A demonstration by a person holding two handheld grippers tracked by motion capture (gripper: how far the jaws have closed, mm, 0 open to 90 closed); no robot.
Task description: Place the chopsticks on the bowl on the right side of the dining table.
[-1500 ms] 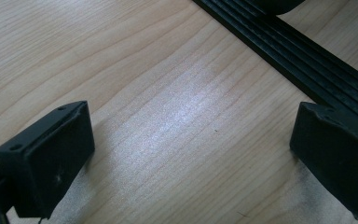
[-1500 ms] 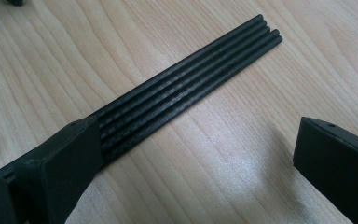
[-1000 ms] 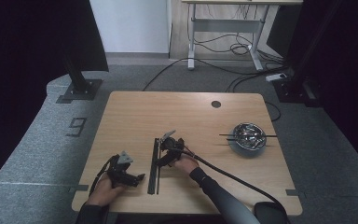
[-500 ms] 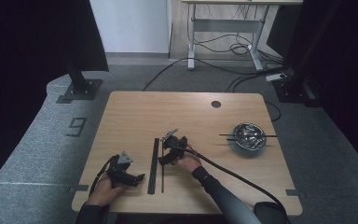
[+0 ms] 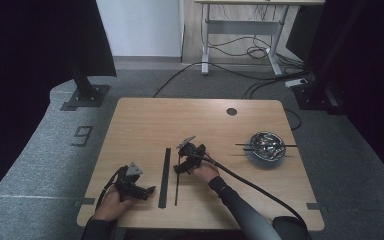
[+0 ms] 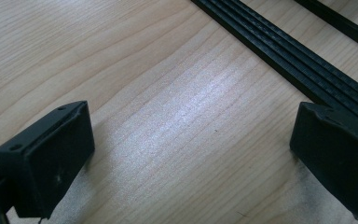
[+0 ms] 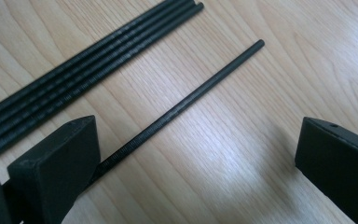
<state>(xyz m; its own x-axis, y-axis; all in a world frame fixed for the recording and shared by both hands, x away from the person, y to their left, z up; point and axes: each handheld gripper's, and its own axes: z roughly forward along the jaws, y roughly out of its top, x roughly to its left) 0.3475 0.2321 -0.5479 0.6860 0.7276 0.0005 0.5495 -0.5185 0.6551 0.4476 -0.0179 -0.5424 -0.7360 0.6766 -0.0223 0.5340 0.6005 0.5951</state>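
In the high view, low and left of centre, the right gripper (image 5: 182, 162) stands over a single black rod (image 5: 176, 186) lying just right of the row of black rods (image 5: 164, 177), apparently to add it, while the left gripper (image 5: 147, 190) waits at lower left. In the left gripper view its jaws gape wide over bare table (image 6: 177, 112), the row of black rods (image 6: 279, 51) crossing the upper right. The right gripper view shows jaws wide and empty, the single black rod (image 7: 186, 100) running diagonally from beside the lower-left jaw, apart from the row at upper left.
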